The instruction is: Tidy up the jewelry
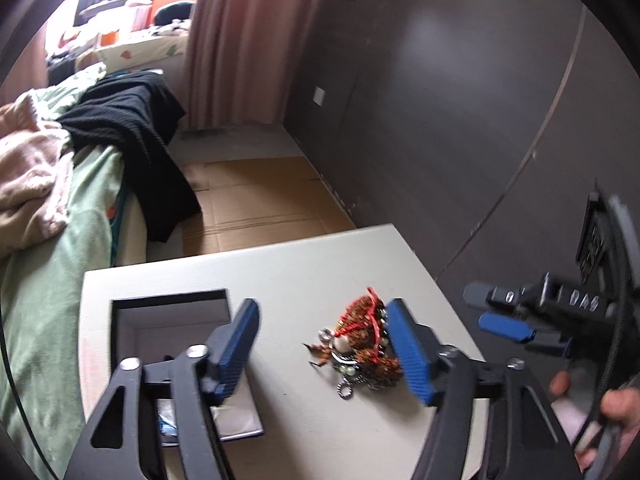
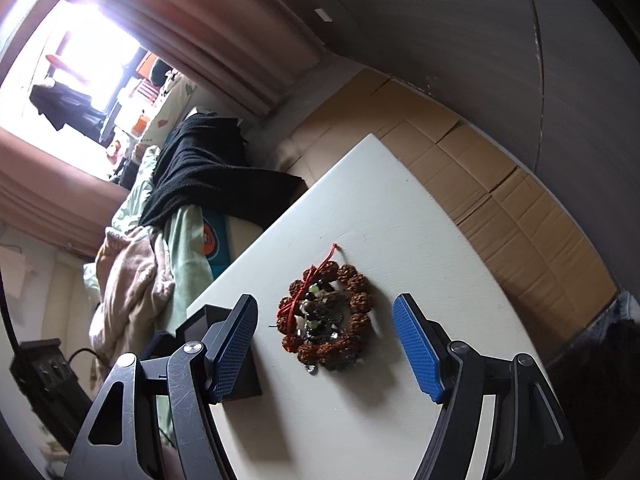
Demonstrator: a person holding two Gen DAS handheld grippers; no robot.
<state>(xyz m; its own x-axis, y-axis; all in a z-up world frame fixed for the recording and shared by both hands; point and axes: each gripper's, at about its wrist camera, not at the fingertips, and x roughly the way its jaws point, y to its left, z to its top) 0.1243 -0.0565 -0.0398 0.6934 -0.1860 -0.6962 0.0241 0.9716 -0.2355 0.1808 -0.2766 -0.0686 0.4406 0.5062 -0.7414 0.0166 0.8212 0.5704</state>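
Note:
A tangle of jewelry lies on the white table: a brown seed-bead bracelet with red cord, small beads and metal rings. My left gripper is open around it; the right pad sits at the pile's edge and the left pad is well clear. An open black box with pale lining stands to the left. In the right wrist view the same jewelry lies just ahead of my open right gripper, with the box behind its left finger. The right gripper also shows at the table's right edge.
A bed with a green sheet, a pink blanket and a black garment borders the table on the left. Flattened cardboard covers the floor beyond it. A dark wardrobe wall rises on the right. A person's hand holds the right gripper.

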